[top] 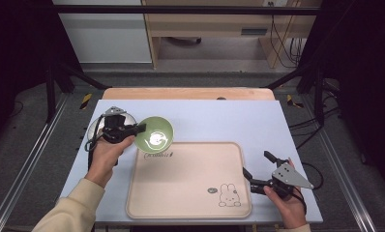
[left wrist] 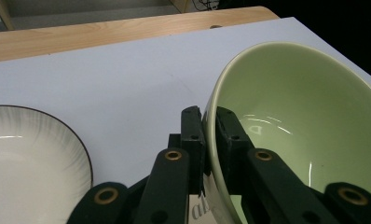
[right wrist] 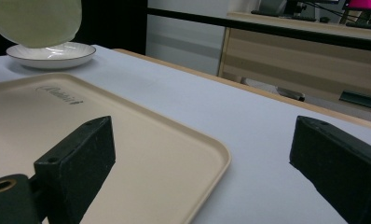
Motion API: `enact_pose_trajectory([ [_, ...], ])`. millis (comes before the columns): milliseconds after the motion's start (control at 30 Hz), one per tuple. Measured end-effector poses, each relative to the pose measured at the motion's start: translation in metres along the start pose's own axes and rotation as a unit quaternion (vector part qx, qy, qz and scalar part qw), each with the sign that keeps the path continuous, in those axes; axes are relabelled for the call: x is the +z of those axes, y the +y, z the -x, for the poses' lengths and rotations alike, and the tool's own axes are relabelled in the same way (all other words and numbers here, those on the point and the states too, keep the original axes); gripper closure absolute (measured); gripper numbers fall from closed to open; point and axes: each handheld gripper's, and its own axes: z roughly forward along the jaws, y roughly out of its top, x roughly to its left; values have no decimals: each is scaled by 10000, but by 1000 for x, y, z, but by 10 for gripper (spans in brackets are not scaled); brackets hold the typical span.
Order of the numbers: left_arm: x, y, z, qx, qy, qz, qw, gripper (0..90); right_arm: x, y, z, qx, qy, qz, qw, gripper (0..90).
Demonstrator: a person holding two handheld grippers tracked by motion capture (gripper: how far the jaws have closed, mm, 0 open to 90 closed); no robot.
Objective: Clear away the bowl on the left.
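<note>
Left hand-held gripper (top: 141, 128): clenched on the rim of the green bowl (top: 154, 133). In the left gripper view the two jaws pinch the bowl's wall, one inside, one outside. The bowl (left wrist: 295, 126) tips toward its open side. From the right gripper view its underside (right wrist: 37, 21) hangs clear of the desk, above the white plate.

Bowl position, high view: over the far left corner of the beige tray (top: 188, 179), its near edge overlapping the tray's rim. Whether it touches the tray I cannot tell from above; the right gripper view suggests it is lifted.

White plate (top: 96, 128) with a dark rim sits on the desk (top: 229, 121) just left of the bowl, partly under my left hand (top: 106, 154). It lies flat and off the tray.

Right hand-held gripper (top: 258, 169): released, jaws wide apart, held by the right hand (top: 287, 203) beside the tray's right edge. In its own view one jaw stands over the tray's corner (right wrist: 174, 154), the other over bare desk.

Tray carries a printed rabbit (top: 229, 195) near its front right corner.
</note>
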Motion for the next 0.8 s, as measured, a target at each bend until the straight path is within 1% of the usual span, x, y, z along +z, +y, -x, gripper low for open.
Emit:
enact_pose_trajectory([
  [100,1,0,3,40,-39,-13,10000,828,0,0,0,-1,-2,-4,10000,68],
  [300,3,0,8,55,-102,8,9999,828,0,0,0,-1,3,9,10000,68],
  [500,5,-1,13,63,-263,27,9996,828,0,0,-1,-33,24,14,10000,68],
  [800,10,-4,21,161,-381,-15,9991,828,0,1,0,-32,22,20,10000,68],
])
